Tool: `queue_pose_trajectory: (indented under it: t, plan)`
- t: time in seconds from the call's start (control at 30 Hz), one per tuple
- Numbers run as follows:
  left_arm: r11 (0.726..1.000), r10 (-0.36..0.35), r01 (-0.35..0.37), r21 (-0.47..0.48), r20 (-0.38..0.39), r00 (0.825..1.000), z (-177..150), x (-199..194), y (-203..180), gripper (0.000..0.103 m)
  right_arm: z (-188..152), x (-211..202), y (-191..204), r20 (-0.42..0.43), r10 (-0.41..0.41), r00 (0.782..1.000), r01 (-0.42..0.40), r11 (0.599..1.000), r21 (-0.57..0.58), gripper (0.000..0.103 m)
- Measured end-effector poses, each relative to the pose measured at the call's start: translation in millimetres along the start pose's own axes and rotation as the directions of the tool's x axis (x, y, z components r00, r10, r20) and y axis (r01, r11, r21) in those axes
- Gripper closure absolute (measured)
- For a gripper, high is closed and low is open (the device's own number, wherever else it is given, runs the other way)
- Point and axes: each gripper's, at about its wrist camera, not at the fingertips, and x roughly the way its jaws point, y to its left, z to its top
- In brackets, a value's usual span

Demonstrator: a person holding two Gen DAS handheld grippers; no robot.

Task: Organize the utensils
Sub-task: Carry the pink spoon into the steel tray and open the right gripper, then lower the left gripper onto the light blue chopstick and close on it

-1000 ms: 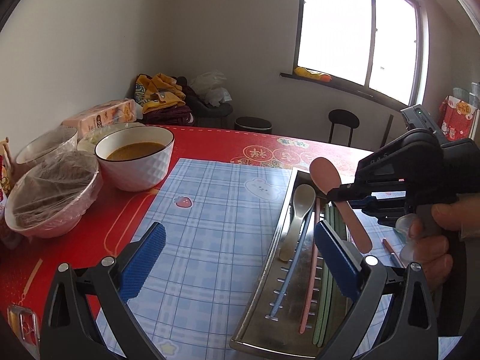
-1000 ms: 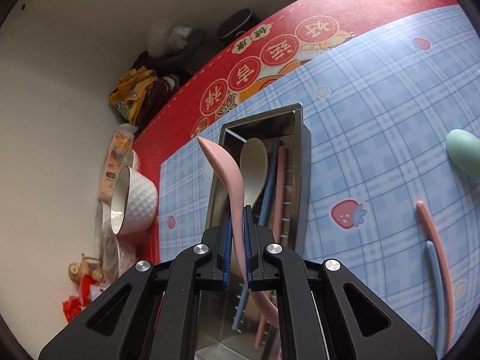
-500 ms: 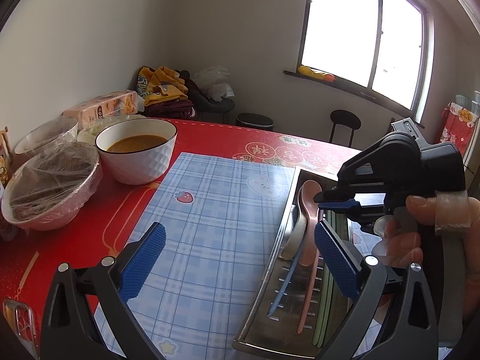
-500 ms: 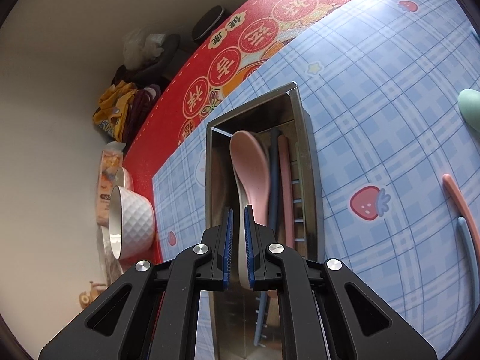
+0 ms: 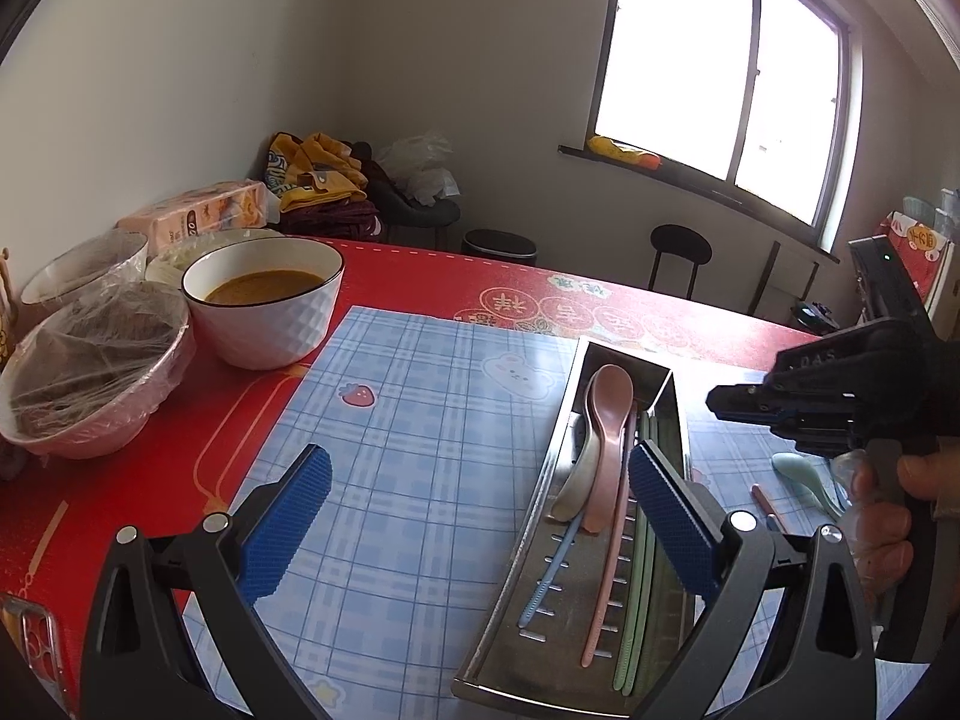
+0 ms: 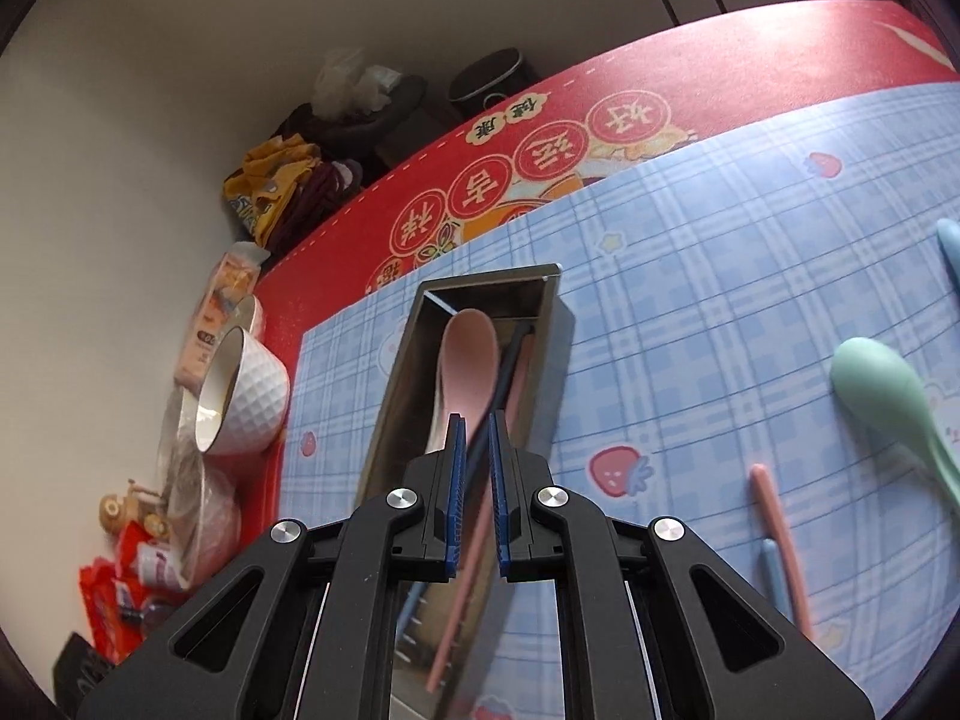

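white bowl of soup [image 5: 264, 306] far left of left gripper, two film-covered bowls [image 5: 90, 372] beside it, tissue pack [image 5: 198, 219] behind.

Red table [image 5: 420, 276] bears blue checked mat [image 5: 420, 432], white bowl [image 5: 264, 312], wrapped bowls [image 5: 90, 378]

Plain pale walls [image 5: 180, 60]; bright window [image 5: 720, 60] over a dark sill; black stool [image 5: 681, 246] beneath

Spoons [image 5: 609, 420] lie in the tray [image 5: 543, 474], bowls [image 5: 264, 306] well left.
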Motion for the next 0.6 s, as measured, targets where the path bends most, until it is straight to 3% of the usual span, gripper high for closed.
queue_pose_trajectory:
  t: [0.23,0.47,0.6]
  plan:
    - [0.999,-0.004,0.003,0.049,0.007,1.000,-4.8,0.6,-13.1,0.006,-28.5,-59.9,-60.6,0.082,-0.059,0.995,0.069,0.991,-0.119,0.094]
    - [0.993,-0.005,0.003,0.118,0.019,1.000,-6.3,-11.9,-49.7,0.007,-62.4,-114.0,-116.7,0.172,-0.138,0.975,0.176,0.958,-0.226,0.094]
    - [0.985,-0.080,0.083,0.153,-0.028,0.996,-15.4,-20.9,-90.5,0.016,-76.1,-129.3,-137.9,0.210,-0.164,0.964,0.217,0.942,-0.258,0.094]
